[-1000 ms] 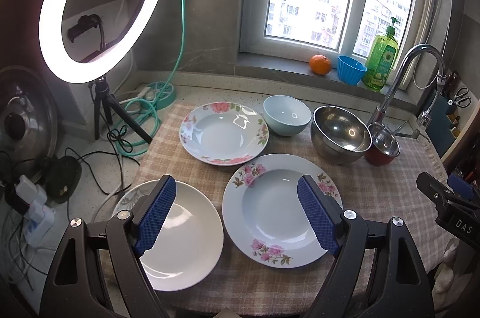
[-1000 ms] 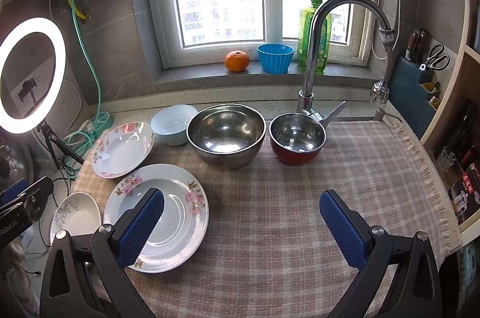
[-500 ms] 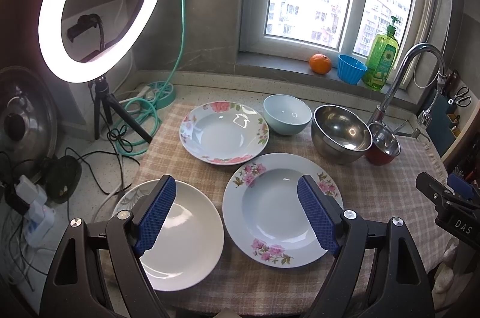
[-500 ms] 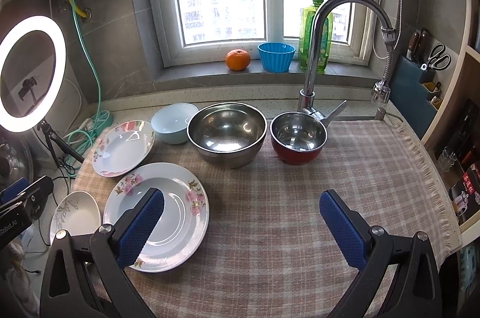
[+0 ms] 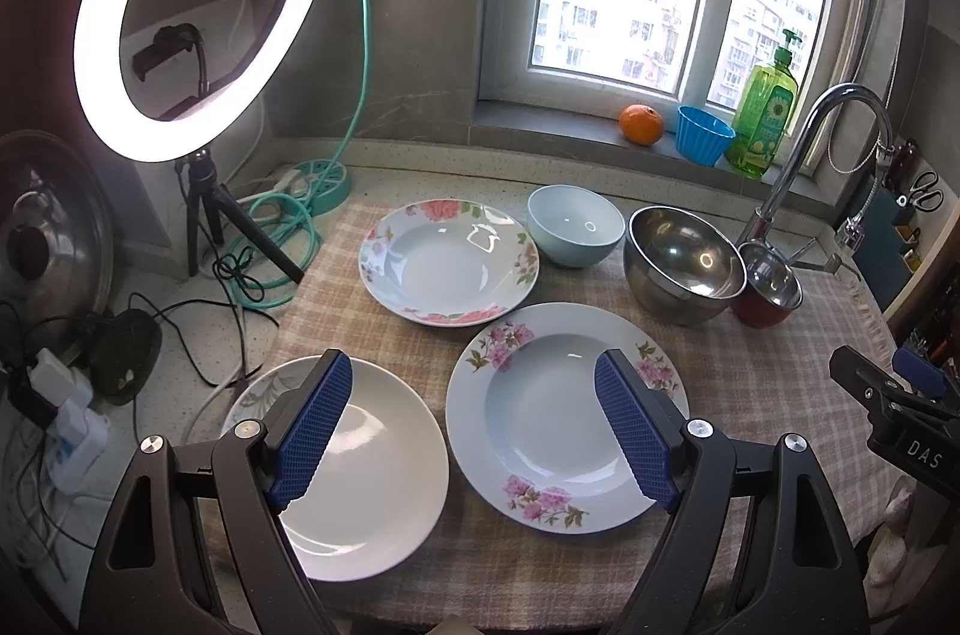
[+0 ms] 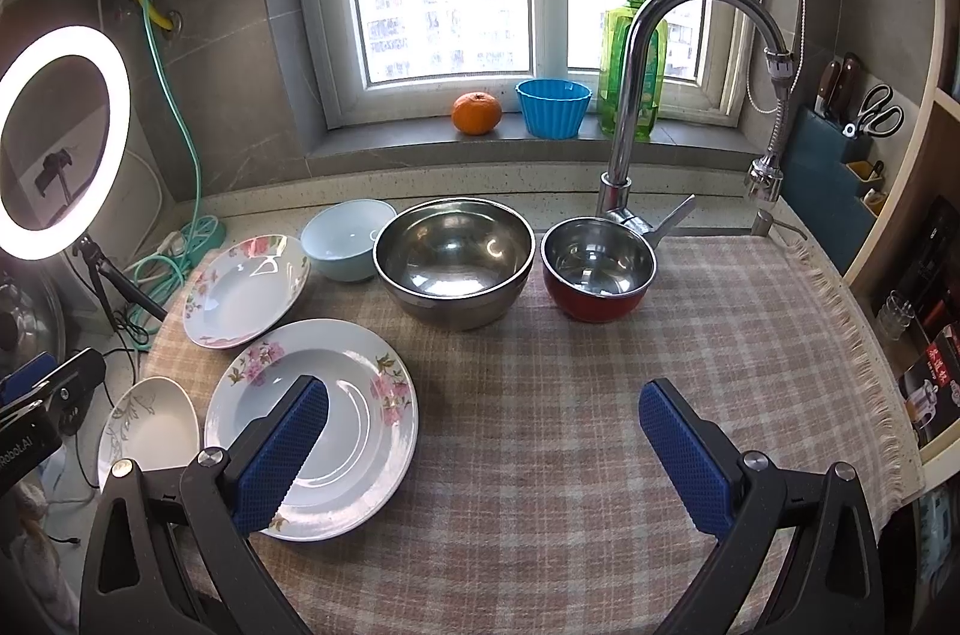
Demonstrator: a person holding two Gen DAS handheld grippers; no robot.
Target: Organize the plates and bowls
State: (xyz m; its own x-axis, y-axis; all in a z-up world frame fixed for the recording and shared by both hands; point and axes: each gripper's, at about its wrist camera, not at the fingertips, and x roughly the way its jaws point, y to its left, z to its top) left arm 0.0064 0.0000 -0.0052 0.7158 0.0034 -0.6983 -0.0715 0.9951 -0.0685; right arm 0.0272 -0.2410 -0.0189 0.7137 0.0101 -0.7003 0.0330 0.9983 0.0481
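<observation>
- Left gripper (image 5: 474,425) hangs above the plates, jaws wide apart, empty; right gripper (image 6: 483,446) likewise.
- Three plates lie apart on the cloth (image 6: 690,335): white plate (image 5: 366,467), near floral plate (image 5: 558,413), far floral plate (image 5: 447,263).
- Bowls (image 6: 456,257) line the back.
- Best: pinch a rim squarely, lift level.

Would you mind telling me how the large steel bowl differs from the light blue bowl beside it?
The large steel bowl is shiny bare metal; the light blue bowl is matte and pale blue. The steel bowl is clearly wider and deeper. The steel bowl stands next to the red-sided bowl, the blue one next to a floral plate. Both sit upright and empty on the checked cloth.
</observation>
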